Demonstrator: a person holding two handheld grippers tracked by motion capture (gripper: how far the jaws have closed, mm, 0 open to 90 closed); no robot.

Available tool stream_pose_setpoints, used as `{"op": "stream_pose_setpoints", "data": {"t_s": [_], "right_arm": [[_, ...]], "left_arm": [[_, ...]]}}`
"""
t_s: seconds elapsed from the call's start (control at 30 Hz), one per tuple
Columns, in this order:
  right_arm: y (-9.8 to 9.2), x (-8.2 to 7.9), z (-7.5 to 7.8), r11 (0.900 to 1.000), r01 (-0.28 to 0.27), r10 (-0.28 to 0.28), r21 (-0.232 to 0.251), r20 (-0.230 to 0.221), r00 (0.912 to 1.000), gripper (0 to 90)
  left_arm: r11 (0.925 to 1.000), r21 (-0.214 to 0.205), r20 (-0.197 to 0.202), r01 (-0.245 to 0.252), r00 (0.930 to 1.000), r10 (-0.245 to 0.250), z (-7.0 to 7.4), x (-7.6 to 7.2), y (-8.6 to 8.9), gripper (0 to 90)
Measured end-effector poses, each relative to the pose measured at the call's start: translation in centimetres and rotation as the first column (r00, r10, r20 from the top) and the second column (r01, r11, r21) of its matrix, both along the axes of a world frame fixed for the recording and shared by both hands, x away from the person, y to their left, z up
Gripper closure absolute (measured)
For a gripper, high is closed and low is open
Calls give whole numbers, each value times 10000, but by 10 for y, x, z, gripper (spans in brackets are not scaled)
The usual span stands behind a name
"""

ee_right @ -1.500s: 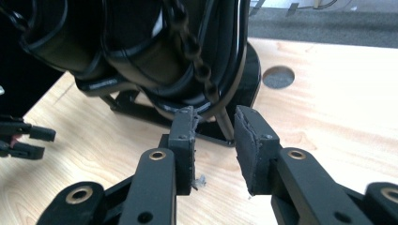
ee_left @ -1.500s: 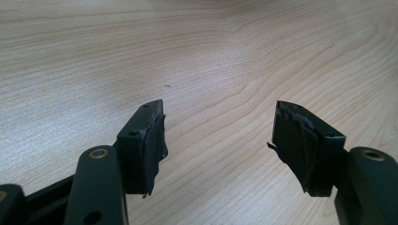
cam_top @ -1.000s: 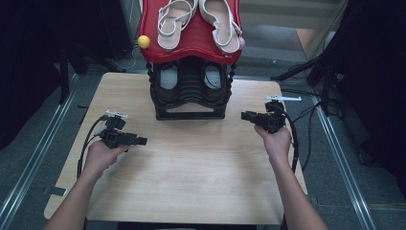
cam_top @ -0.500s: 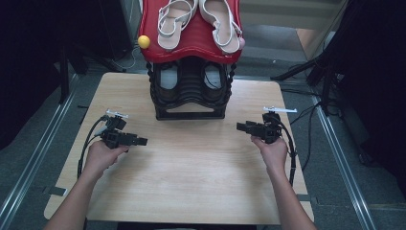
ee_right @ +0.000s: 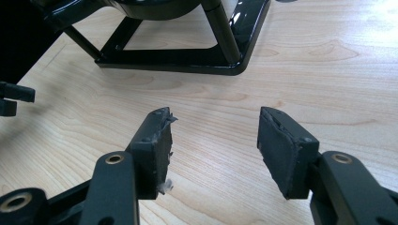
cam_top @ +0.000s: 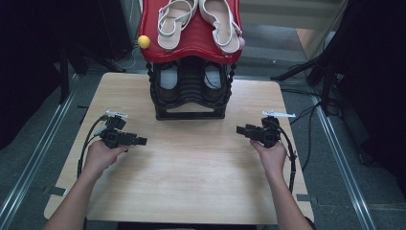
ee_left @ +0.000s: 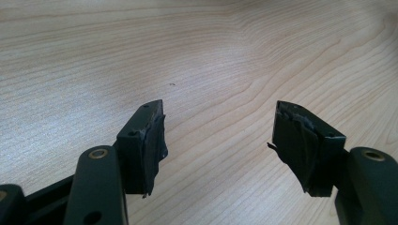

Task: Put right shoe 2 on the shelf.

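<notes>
Grippers were both sitting low over the wooden table (cam_top: 191,172), one in each hand, nothing in either. Left gripper (ee_left: 218,140) had its jaws parted, and between them in its own view was just bare wood grain, with a tiny dark speck (ee_left: 172,85) on the table a bit beyond the tips. From above, that left gripper (cam_top: 141,141) pointed toward the middle of the table. Right gripper (ee_right: 213,145) had just opened its jaws up wide, also with only table between them, and the pad tape on one jaw looked pretty frayed. From above, the right gripper (cam_top: 238,130) pointed back toward the left one, the two well apart. Past the right jaws, out ahead, sat the foot of the black shoe rack (ee_right: 187,58), near but not touching. Off to the side of those jaws the tip of the other gripper poked in. Farther back, the rack (cam_top: 190,91) held a dark pair of shoes (cam_top: 190,79) inside, and on its red top shelf (cam_top: 191,43) lay a pair of pale strappy sandals (cam_top: 198,21), with a yellow ball (cam_top: 143,41) at the shelf's edge.
</notes>
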State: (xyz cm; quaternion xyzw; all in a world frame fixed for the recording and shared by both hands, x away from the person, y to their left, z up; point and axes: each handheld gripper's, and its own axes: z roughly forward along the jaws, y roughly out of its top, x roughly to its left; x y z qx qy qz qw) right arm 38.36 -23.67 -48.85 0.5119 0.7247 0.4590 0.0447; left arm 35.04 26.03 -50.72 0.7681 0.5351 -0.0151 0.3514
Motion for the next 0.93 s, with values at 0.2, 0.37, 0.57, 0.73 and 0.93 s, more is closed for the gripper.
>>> {"op": "stream_pose_setpoints", "data": {"t_s": [0.2, 0.37, 0.57, 0.73, 0.93], "right_arm": [[-2, -3, -3, 10000, 59, -59, 11, -56, 10000, 467], [-2, -3, -4, 10000, 48, -48, 37, -31, 10000, 471], [-3, -4, -5, 10000, 75, -75, -9, -40, 10000, 473], [-1, -5, -9, 9998, -57, 57, -191, 9, 10000, 462], [6, -5, -11, 9953, -152, 186, -952, 346, 9992, 447]], "left_arm": [[10000, 48, 13, -13, 10000, 13, -2, 0, -1, 347], [10000, 32, 49, -46, 10000, 46, -1, 0, -1, 346], [10000, 21, 50, -4, 10000, 4, -1, 0, -1, 343], [9999, 74, 126, 73, 9999, -74, -2, 0, -2, 335], [9998, 213, 217, 62, 9997, -66, -2, 0, -5, 309]]}}
